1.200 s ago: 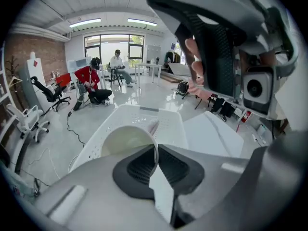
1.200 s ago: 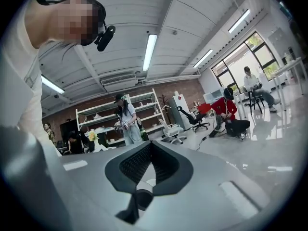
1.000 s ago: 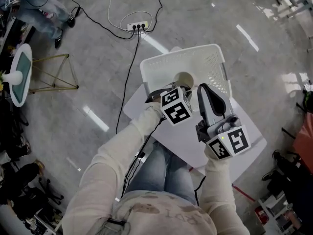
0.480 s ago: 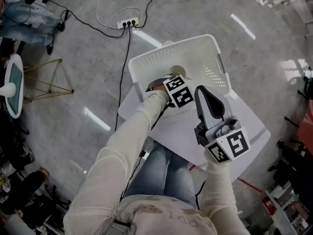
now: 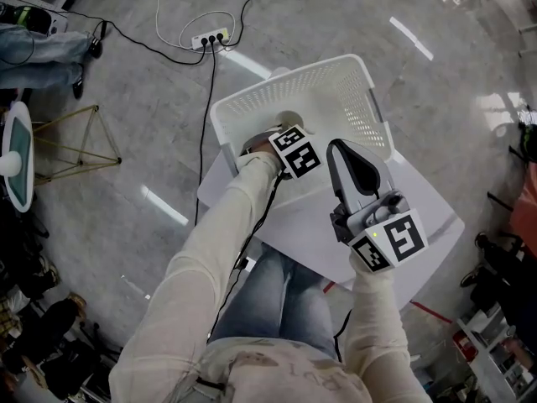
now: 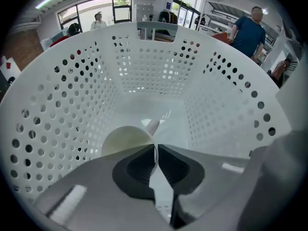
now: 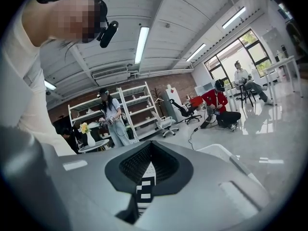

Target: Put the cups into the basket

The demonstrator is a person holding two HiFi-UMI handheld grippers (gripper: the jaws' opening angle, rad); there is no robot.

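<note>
A: Entry 1, the left gripper [image 6: 155,148]. Condition?

B: Jaws drawn almost together, pinching the thin wall of 1 cream cup [image 6: 126,139]. The cup's round body sits just left of the jaws and slightly ahead of them, and a sliver of its rim shows past the tips.

A: Location of the cup?

B: Inside the basket [image 6: 159,66], which is white and perforated. Its walls rise ahead of the jaws and on both sides, and its floor lies beyond the tips. The cup is low in it. Whether it touches the floor, I cannot tell.

A: Entry 2, the right gripper [image 7: 151,158]?

B: Jaws pressed together with nothing between them. In the head view it is held to the right of the left jaws, outside the basket and beside its near right corner, above the counter [image 5: 419,217].

A: Entry 3, the support?

B: 1 white counter, with the basket standing on its far part.
</note>
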